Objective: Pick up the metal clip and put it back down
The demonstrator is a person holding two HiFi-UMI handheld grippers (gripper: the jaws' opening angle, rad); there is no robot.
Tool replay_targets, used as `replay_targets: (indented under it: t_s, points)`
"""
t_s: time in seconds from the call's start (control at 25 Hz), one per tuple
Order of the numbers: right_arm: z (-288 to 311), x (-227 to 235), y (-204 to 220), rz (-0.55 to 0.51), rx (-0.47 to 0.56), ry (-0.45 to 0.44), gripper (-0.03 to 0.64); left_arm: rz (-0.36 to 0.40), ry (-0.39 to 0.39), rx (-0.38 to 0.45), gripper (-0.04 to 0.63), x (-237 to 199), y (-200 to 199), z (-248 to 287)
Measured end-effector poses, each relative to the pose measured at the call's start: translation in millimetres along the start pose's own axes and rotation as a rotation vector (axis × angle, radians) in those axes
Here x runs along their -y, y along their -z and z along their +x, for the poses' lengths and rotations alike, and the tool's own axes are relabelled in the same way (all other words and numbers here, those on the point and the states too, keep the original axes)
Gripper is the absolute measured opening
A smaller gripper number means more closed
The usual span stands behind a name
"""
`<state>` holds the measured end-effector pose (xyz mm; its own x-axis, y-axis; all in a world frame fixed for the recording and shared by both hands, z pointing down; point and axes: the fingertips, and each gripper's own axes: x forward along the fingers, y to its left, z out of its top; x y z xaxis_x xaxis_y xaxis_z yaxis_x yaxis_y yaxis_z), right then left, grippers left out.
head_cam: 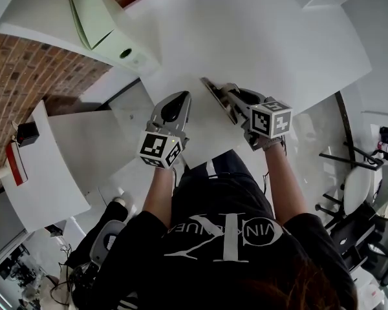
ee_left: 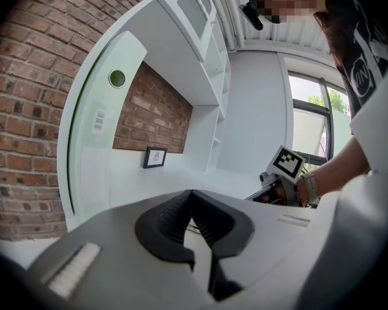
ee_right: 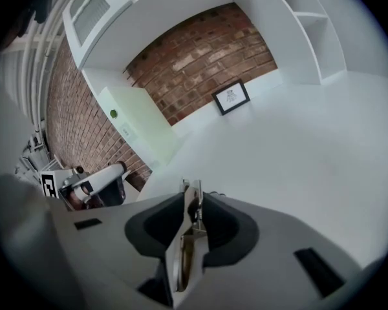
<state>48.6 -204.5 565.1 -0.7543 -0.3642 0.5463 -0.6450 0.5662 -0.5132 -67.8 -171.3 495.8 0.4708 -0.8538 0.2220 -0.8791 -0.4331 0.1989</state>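
Right gripper (ee_right: 193,221) pinches the clip (ee_right: 189,237) edge-on between its jaws, seemingly held off the bench (ee_right: 297,147) ahead. Left gripper (ee_left: 195,215) pressed together, empty, off to its left. My plan: lower slowly until the clip touches, then ease the jaws apart.

Silver metal clip (ee_right: 189,237) between right fingers (ee_right: 225,232)

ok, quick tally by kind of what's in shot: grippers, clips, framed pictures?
Grey two-jaw grippers: 2 (left gripper, right gripper)
Silver metal clip: 1, clamped in the right gripper's jaws
Small black-framed picture: 1
Total: 4
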Motion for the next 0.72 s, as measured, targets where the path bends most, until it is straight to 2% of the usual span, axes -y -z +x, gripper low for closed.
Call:
replay_targets:
  t_s: [0.28,0.72]
  points:
    - [5,-1,-1,0.018,-0.014,-0.025,0.074,-0.005,-0.016,-0.010,0.011,-3,4,-2]
    - [1,-15,-4,0.034,0.034,-0.061,0.035,0.000,-0.023,-0.017,0.009,-4,3,-11]
